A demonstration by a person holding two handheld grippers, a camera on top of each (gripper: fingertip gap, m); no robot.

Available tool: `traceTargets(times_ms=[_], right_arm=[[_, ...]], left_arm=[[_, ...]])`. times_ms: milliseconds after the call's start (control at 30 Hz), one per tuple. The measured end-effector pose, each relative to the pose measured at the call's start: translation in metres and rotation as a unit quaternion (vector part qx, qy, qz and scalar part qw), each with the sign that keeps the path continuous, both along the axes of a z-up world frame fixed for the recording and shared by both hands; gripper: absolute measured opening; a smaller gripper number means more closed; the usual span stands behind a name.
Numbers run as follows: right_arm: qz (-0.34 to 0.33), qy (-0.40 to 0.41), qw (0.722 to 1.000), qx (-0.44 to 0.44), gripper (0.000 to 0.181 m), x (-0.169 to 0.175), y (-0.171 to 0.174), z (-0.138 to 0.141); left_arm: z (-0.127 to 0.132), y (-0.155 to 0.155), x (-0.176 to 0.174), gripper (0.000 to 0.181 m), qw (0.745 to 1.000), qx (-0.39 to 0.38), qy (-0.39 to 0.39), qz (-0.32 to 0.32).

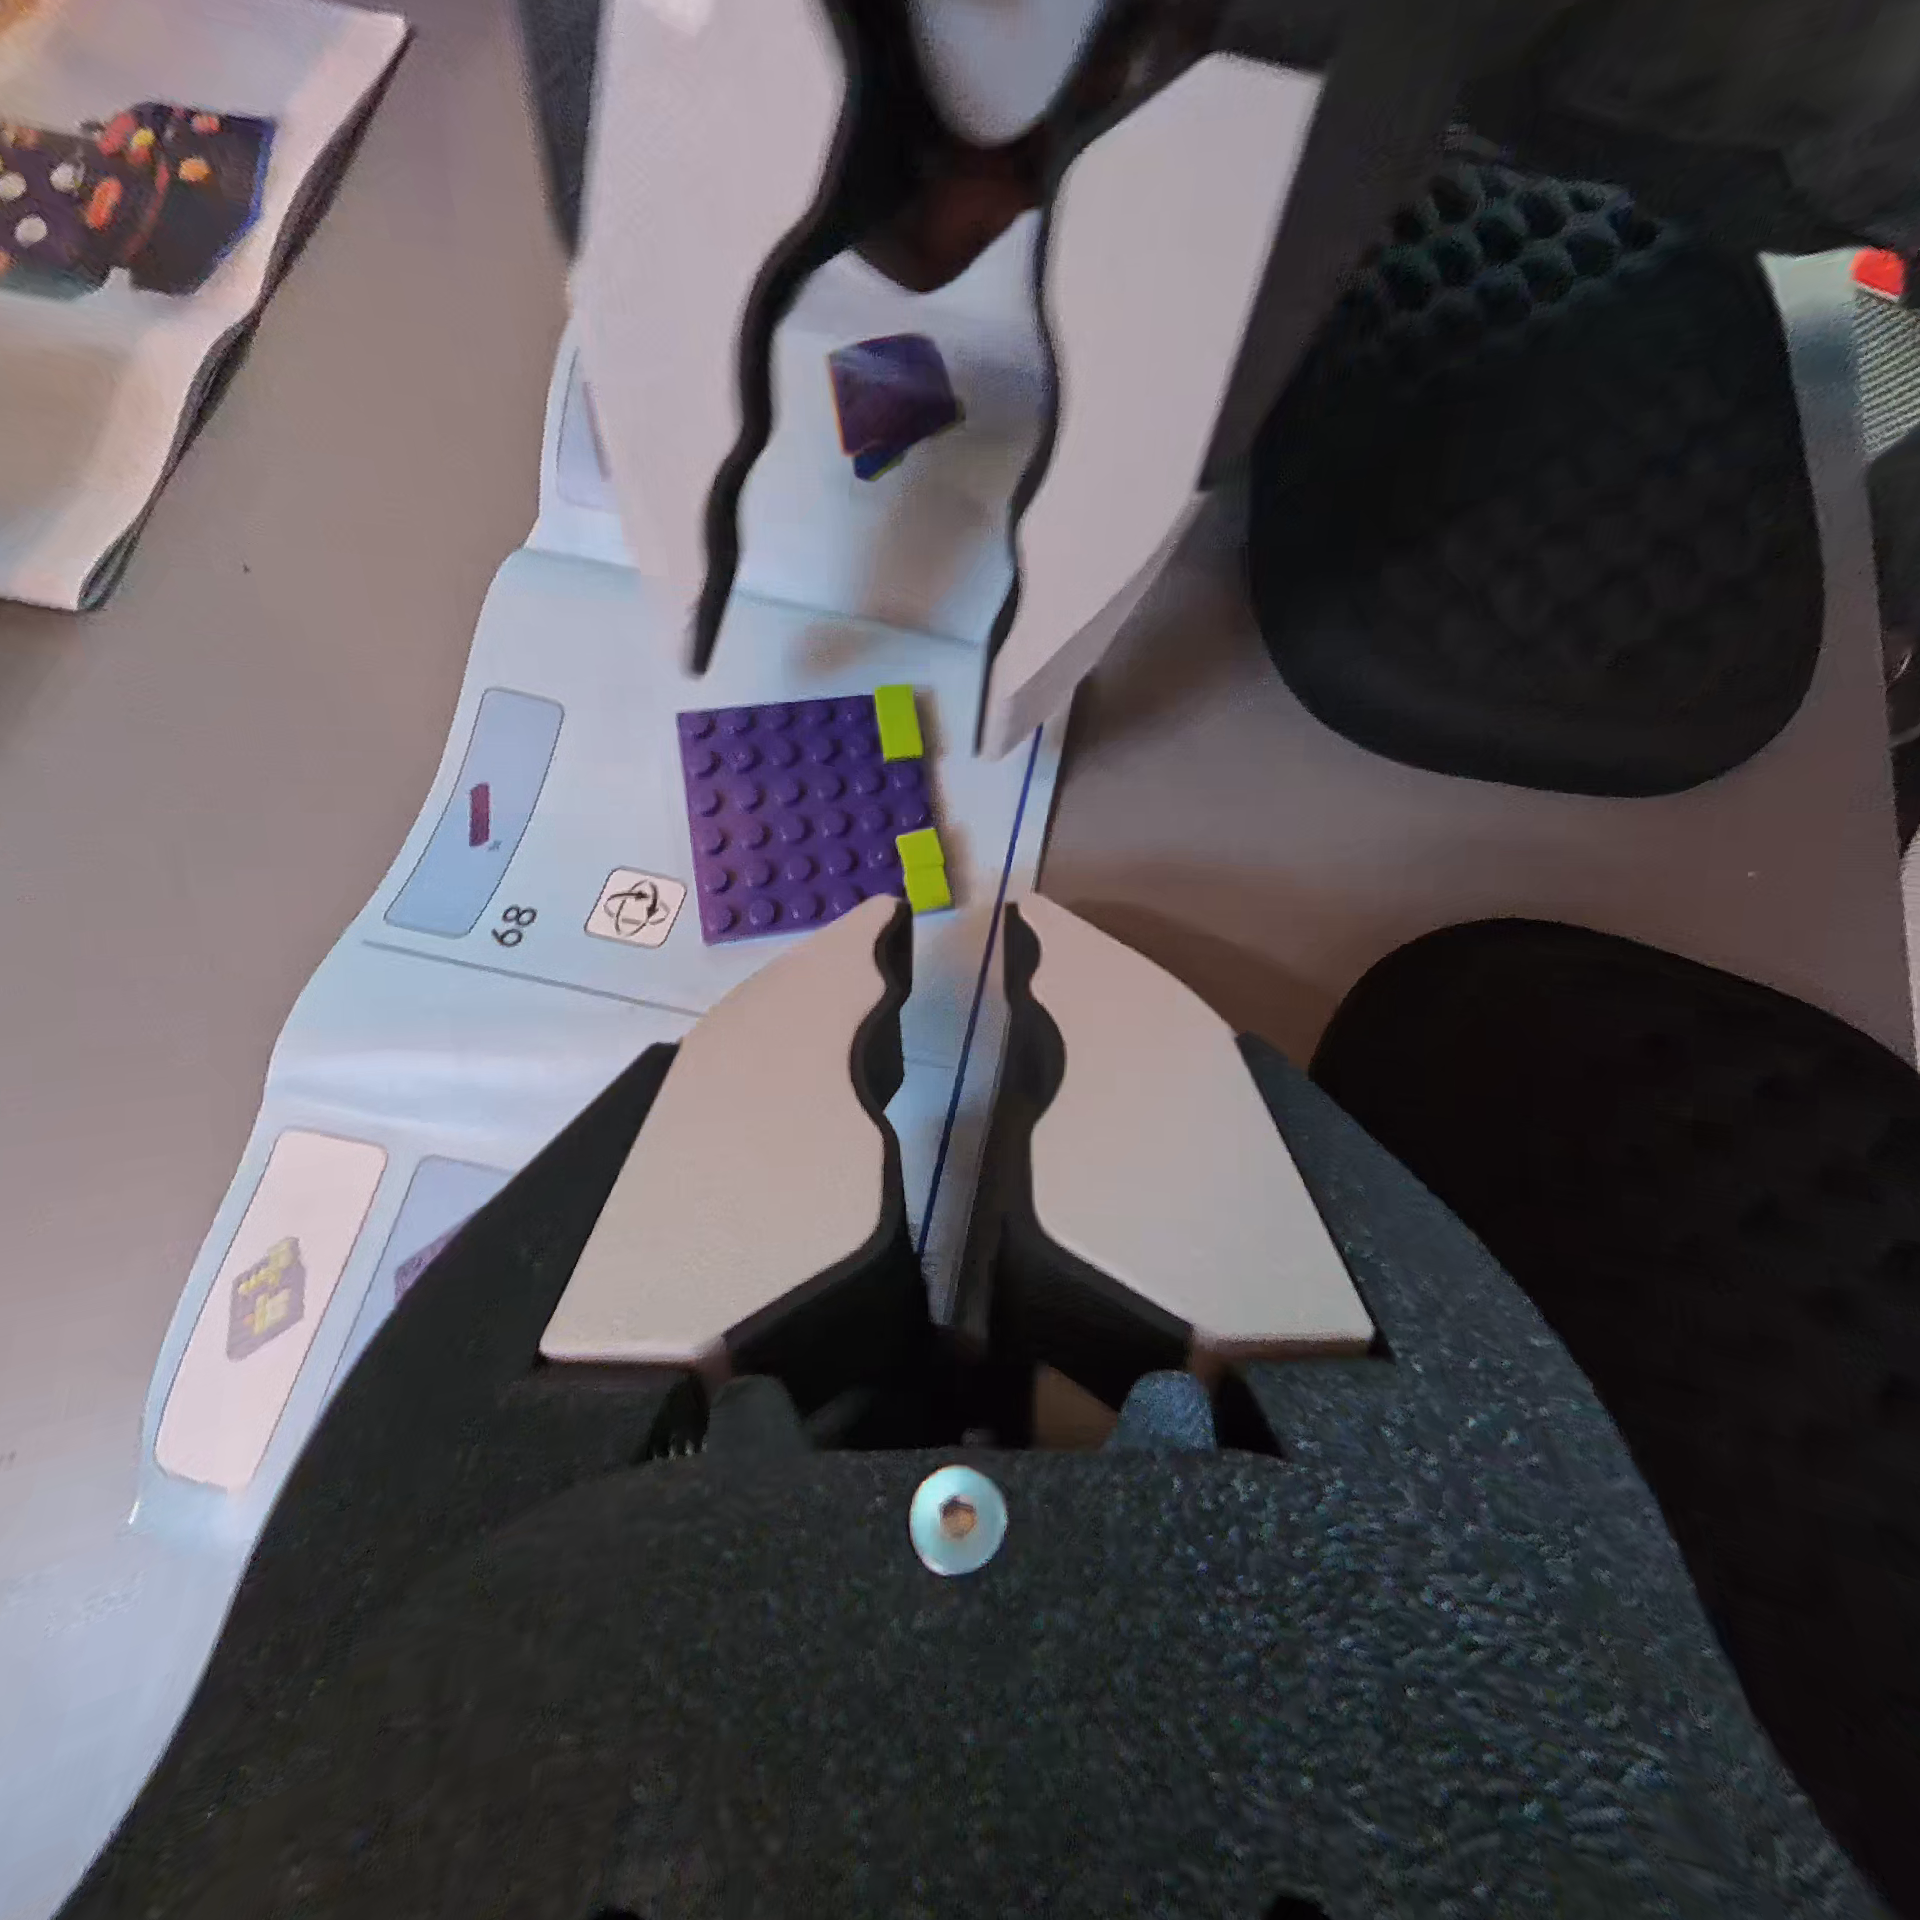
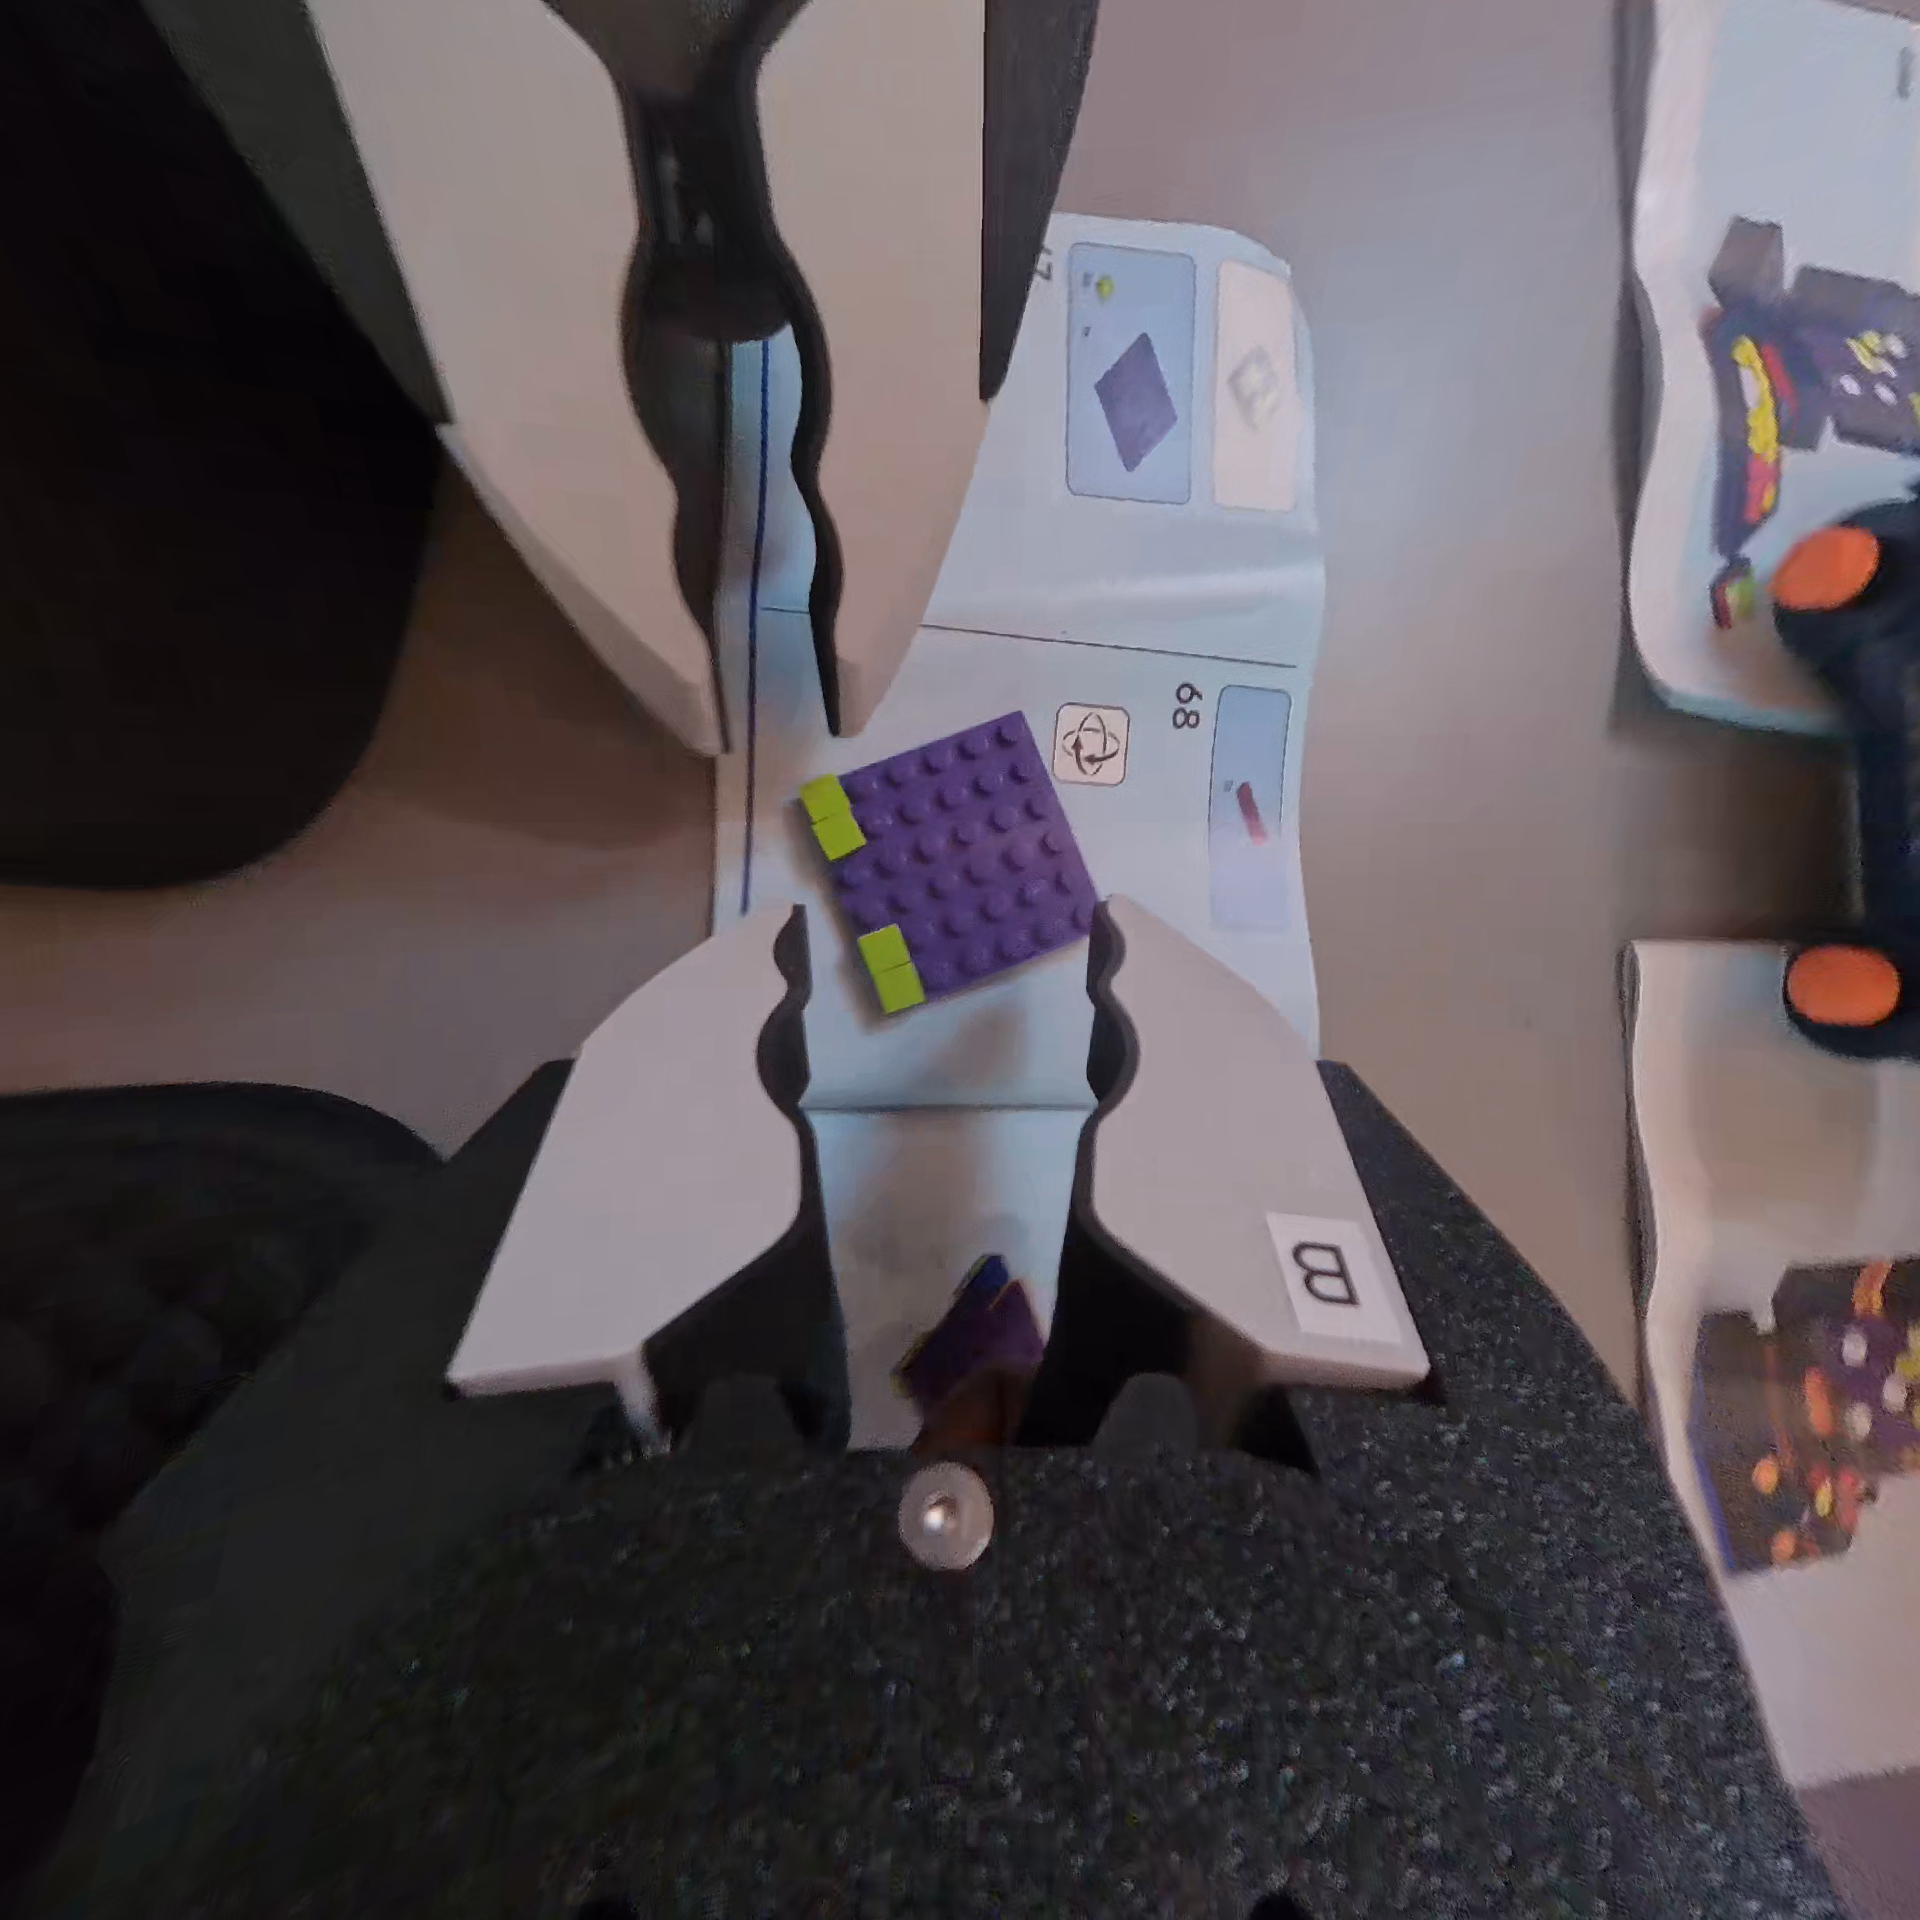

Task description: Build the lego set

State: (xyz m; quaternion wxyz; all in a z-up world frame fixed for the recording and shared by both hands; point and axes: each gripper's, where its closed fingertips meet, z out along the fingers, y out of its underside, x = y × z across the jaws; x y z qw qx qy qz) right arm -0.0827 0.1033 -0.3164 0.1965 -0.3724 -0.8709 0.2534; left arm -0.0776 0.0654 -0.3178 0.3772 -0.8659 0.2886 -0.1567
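Observation:
A purple studded plate (image 1: pixel 800 821) with two pairs of lime tiles (image 1: pixel 896 722) along one edge lies on an open instruction booklet (image 1: pixel 582 644). My left gripper (image 1: pixel 956 914) hovers at the plate's corner over the page edge. Its jaws stand a narrow gap apart with nothing between them. In the right wrist view the plate (image 2: pixel 956 862) sits tilted, and its near edge lies between the fingers of my open, empty right gripper (image 2: pixel 951 920). The left gripper (image 2: pixel 779 727) faces it from the far side. The right gripper (image 1: pixel 852 675) also shows in the left wrist view.
Other printed booklets lie on the grey table at the side (image 1: pixel 125 208) (image 2: pixel 1766 312). A black object with orange ends (image 2: pixel 1849 779) rests on them. Large black padded shapes (image 1: pixel 1538 499) (image 2: pixel 187 520) flank the booklet (image 2: pixel 1143 582). A small red piece (image 1: pixel 1886 272) lies far off.

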Motion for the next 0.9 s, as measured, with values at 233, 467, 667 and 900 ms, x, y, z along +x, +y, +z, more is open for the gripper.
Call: traceTargets(times_ms=[233, 467, 667, 900], right_arm=[[0.053, -0.053, 0.996, -0.042, 0.053, -0.009, 0.002, -0.021], [0.054, -0.047, 0.997, -0.042, 0.052, -0.008, 0.001, -0.021], [0.05, -0.052, 0.997, -0.037, 0.052, -0.007, 0.0, -0.021], [0.054, -0.05, 0.997, -0.037, 0.052, -0.006, -0.001, -0.021]], left_arm=[[-0.009, 0.017, 0.006, 0.015, 0.998, 0.043, 0.051, 0.016], [-0.013, 0.018, 0.002, 0.008, 0.997, 0.047, 0.058, 0.016], [-0.014, 0.017, 0.002, 0.013, 0.996, 0.054, 0.078, -0.001], [-0.016, 0.017, -0.004, 0.022, 0.994, 0.054, 0.093, -0.004]])
